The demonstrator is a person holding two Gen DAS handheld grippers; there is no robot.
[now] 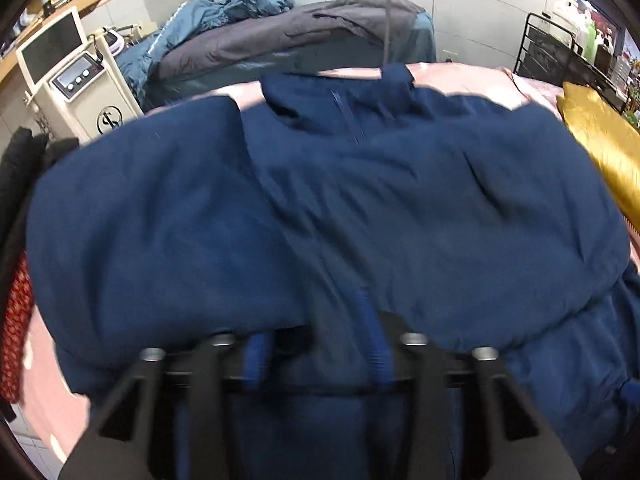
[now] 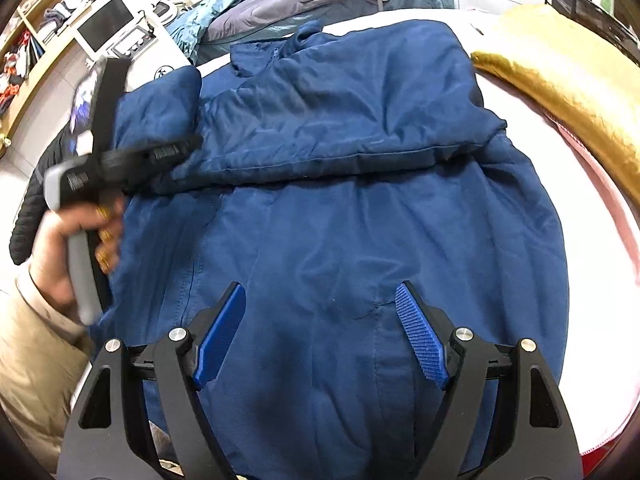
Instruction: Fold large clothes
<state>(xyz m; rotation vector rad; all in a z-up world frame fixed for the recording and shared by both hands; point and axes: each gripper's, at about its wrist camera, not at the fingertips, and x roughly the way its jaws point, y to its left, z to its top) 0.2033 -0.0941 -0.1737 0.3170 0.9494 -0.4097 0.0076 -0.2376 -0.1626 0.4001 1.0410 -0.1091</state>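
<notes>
At the left edge of the right wrist view a hand (image 2: pixel 76 240) in a beige padded sleeve (image 2: pixel 36 344) grips the grey handle of the left claw (image 2: pixel 180 148), a black, blocky tool lying over the left side of the jacket (image 2: pixel 340 220). Just beyond it, off the bed's left edge, stands a cream machine (image 1: pixel 76 80) with a flat dark screen and round knobs, and a black quilted garment (image 2: pixel 32 200) hangs low beside the bed. In its own blurred view the left claw's (image 1: pixel 320 360) blue fingers stand partly apart above the navy cloth; I cannot tell whether any fabric sits between them.

The jacket is a large navy coat of smooth, faintly shiny padded fabric, spread across the middle of the bed (image 2: pixel 600 340) on its pale pink cover. Its upper part is folded down in a thick puffy band with a stitched hem, the collar and short zip toward the far edge.

The right claw (image 2: pixel 320 336) hovers over the lower half of the jacket, its ridged blue pads (image 2: pixel 420 340) wide apart and holding nothing.

Behind the far edge lies a heap of teal and grey bedding (image 1: pixel 280 36). At the bed's right edge rests a glossy, crinkled gold cushion (image 2: pixel 560 100), with a black wire rack (image 1: pixel 560 48) beyond it.
</notes>
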